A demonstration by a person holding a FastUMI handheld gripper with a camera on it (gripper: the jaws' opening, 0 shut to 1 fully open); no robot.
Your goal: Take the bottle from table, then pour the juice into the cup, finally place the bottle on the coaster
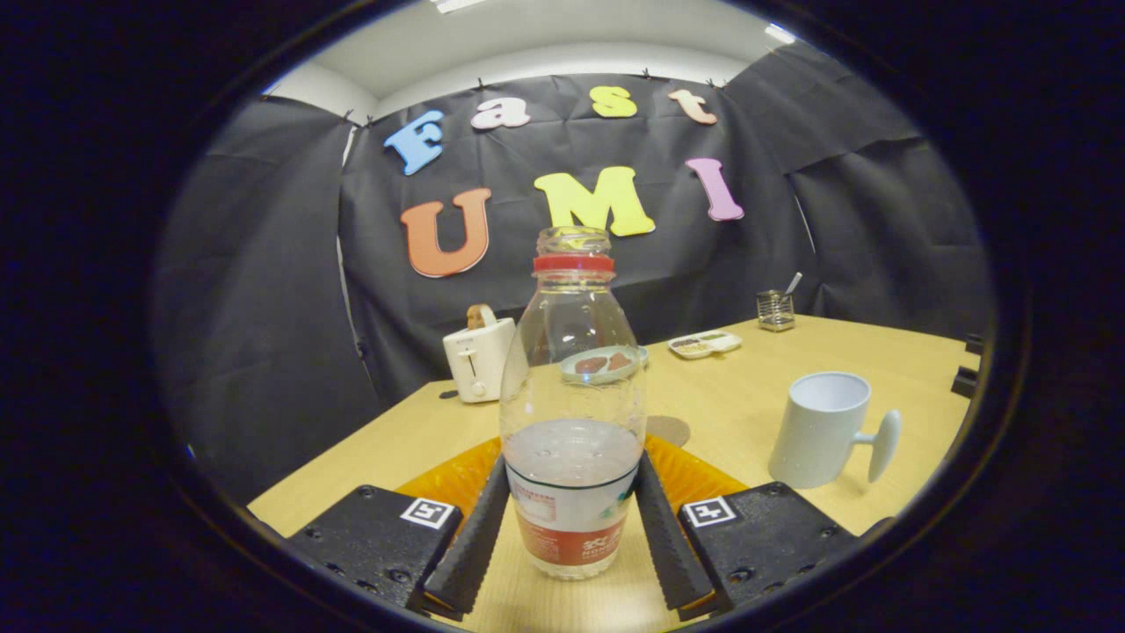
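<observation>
Gripper view. We find the gripper point(571, 514) at the near edge of the worktop point(756, 387), its fingers point(470, 549) set one on each side of the bottle point(571, 413). Both fingers lie against the lower, labelled part of the bottle and pinch it. The bottle stands upright between them. It is clear, has a red ring at the neck and an open mouth with no cap, and holds a pale liquid up to about the top of the label. We cannot tell whether its base rests on the worktop or is held just above it.

An orange mat point(457, 479) lies under and just behind the fingers. A round brown coaster point(668, 430) lies flat just beyond the bottle, to its right. The cup point(822, 431), white with a side handle, stands upright to the right of the fingers, apart from the bottle and open at the top.

Towards the far edge we note a white toaster point(479, 359) with a slice in it, left of the bottle. A plate point(606, 362) of food shows through the bottle. A small tray point(705, 344) lies further right, and a wire holder point(775, 309) stands near the far right corner.
</observation>
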